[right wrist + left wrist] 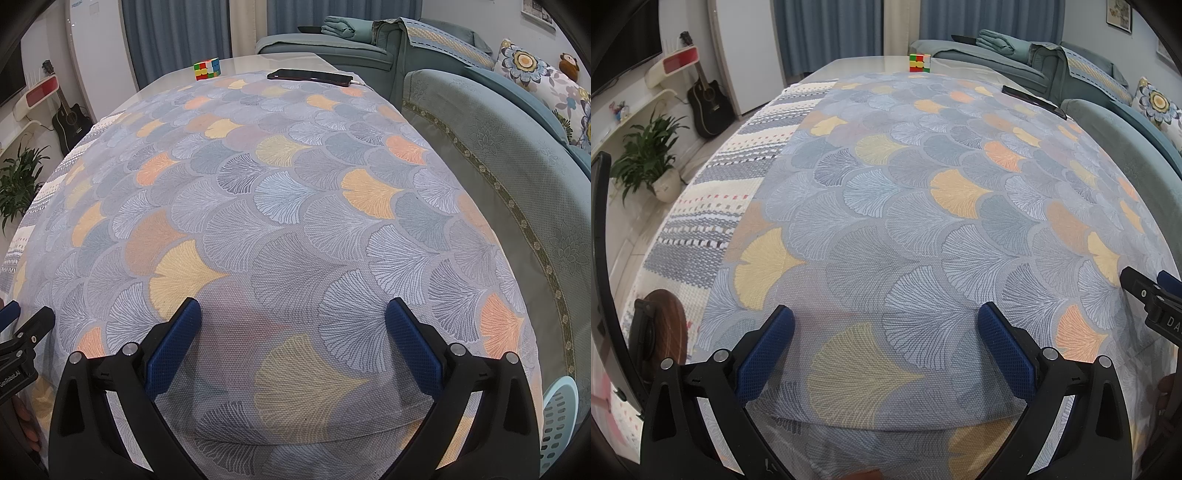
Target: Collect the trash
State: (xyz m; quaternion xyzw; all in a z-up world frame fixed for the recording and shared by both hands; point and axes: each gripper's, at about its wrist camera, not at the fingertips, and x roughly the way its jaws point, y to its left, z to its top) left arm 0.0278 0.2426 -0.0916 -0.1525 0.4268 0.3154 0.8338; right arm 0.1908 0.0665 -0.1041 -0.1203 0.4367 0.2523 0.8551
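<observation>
Left wrist view: left tool (886, 332) wide, empty; right tool (293, 332) likewise. Desk (923, 206): no trash visible, possibly collected already.

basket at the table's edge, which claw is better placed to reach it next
Right. The basket shows low at the right edge of the right wrist view, beside the open right claw. The left claw, also open and empty, has no basket in its view.
</observation>
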